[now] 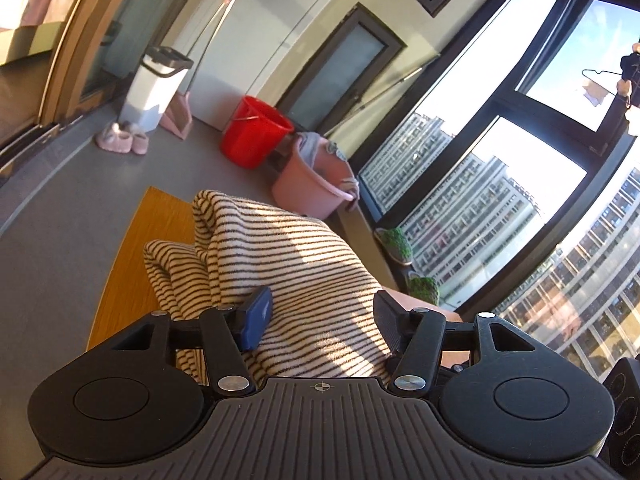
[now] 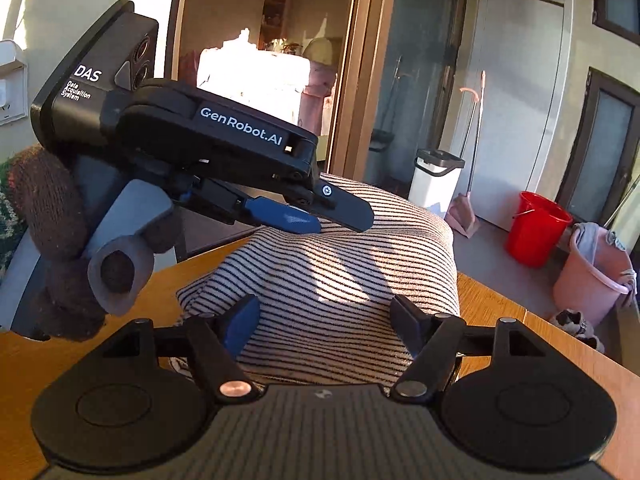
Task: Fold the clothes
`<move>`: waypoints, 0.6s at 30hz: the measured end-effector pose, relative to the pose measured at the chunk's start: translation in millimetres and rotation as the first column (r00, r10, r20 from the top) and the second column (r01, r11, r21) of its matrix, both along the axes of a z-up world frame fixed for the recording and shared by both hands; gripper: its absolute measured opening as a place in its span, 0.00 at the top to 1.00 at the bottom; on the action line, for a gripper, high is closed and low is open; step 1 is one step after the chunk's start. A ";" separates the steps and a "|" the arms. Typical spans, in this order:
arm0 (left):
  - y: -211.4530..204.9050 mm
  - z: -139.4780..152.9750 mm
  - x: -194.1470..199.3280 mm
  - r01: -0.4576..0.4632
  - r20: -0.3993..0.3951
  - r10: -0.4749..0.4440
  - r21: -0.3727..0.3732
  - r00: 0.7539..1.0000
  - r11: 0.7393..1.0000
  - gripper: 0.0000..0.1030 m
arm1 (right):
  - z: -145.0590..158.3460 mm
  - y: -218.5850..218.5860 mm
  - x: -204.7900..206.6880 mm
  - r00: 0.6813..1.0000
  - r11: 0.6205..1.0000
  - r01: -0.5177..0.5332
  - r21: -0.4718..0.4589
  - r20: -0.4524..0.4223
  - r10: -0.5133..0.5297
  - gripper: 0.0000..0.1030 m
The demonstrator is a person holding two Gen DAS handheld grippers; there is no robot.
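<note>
A cream garment with thin dark stripes lies bunched on a wooden table. My left gripper is open, its fingers spread on either side of the cloth just above it. In the right wrist view the same striped garment sits folded in a thick bundle on the table. My right gripper is open over its near edge. The left gripper shows there from the side, its tips resting on top of the bundle, held by a hand in a brown knit glove.
A red bucket and a pink tub of laundry stand on the grey floor beyond the table. A white bin, pink slippers and a dustpan are further left. Large windows are on the right. A doorway opens behind.
</note>
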State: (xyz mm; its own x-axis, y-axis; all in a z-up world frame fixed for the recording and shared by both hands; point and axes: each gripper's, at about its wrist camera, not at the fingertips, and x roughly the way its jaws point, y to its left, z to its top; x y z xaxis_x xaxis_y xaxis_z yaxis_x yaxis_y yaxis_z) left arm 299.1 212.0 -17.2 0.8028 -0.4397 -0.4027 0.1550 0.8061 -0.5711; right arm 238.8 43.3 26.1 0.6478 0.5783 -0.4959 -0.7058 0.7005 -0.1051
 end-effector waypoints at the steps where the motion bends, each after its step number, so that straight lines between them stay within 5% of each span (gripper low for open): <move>1: -1.5 4.8 -7.0 -0.013 0.013 0.013 0.023 1.000 1.000 0.28 | 2.5 -6.4 -5.4 1.000 1.000 0.007 0.021 0.000 -0.007 0.19; 3: -8.0 15.1 -26.4 -0.040 0.046 0.035 0.097 0.998 0.994 0.11 | 6.5 -21.3 -18.1 1.000 0.997 0.027 0.067 -0.005 -0.027 0.00; 4: -12.9 20.0 -40.7 -0.059 0.063 0.050 0.145 0.997 0.988 0.05 | 7.2 -29.3 -24.7 0.999 0.996 0.036 0.086 -0.008 -0.035 0.00; 11: -57.0 3.9 -140.2 -0.249 0.068 0.240 0.336 0.968 0.908 0.00 | -2.3 -76.9 -61.5 0.989 0.979 0.142 0.145 -0.072 -0.133 0.00; 18: -99.0 -2.9 -192.4 -0.299 0.079 0.295 0.436 0.952 0.849 0.00 | -18.0 -114.4 -94.3 0.968 0.944 0.247 0.220 -0.087 -0.233 0.00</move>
